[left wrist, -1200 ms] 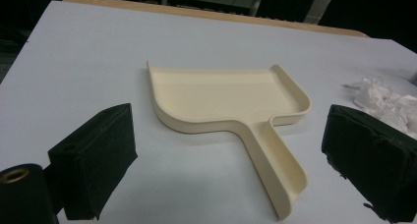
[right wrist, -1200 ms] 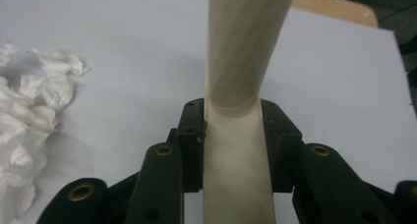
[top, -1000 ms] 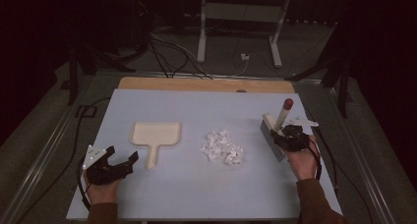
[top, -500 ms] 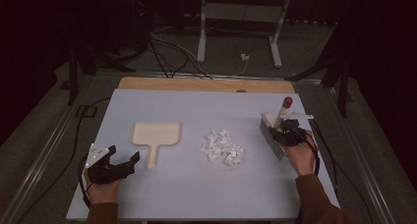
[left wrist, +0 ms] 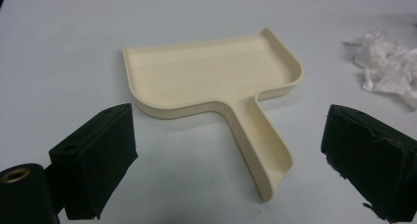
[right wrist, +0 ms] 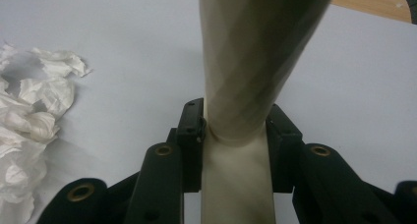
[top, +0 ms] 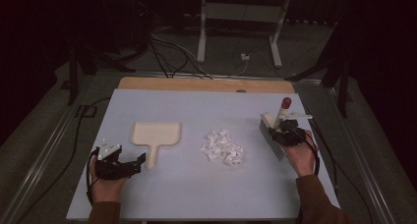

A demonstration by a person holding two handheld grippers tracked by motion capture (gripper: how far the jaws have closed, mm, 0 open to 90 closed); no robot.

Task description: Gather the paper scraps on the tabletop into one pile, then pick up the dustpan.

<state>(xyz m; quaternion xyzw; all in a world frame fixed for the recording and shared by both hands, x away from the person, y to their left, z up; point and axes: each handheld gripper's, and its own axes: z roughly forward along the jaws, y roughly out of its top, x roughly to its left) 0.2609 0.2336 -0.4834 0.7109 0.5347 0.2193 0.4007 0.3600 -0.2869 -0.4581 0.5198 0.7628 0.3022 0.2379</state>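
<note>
The right gripper (top: 284,130) has its fingers (right wrist: 192,130) pinching the cream handle of a brush (top: 273,132), one finger on each side of the shaft in the right gripper view. In the high view the handle rises from the grip toward 12 o'clock and ends in a dark red tip, while the brush head with its pale bristles rests on the bench (top: 196,194) just at 9 o'clock of the fingers.

The left gripper (top: 133,166) has its fingers (left wrist: 93,165) spread wide with nothing between them. A cream dustpan (left wrist: 216,91) lies flat on the bench. In the left gripper view its short handle points back into the gap between the two fingers, apart from both, and its tray lies farther out at 12 o'clock. In the high view the handle end sits just beside the fingertips, at about 1 o'clock of them.

A heap of crumpled white paper scraps (top: 222,147) lies on the bench between the dustpan and the brush, at about 9 o'clock of the right gripper and well apart from the left one.

No brand, label or writing can be read on the brush, the dustpan or either gripper.
</note>
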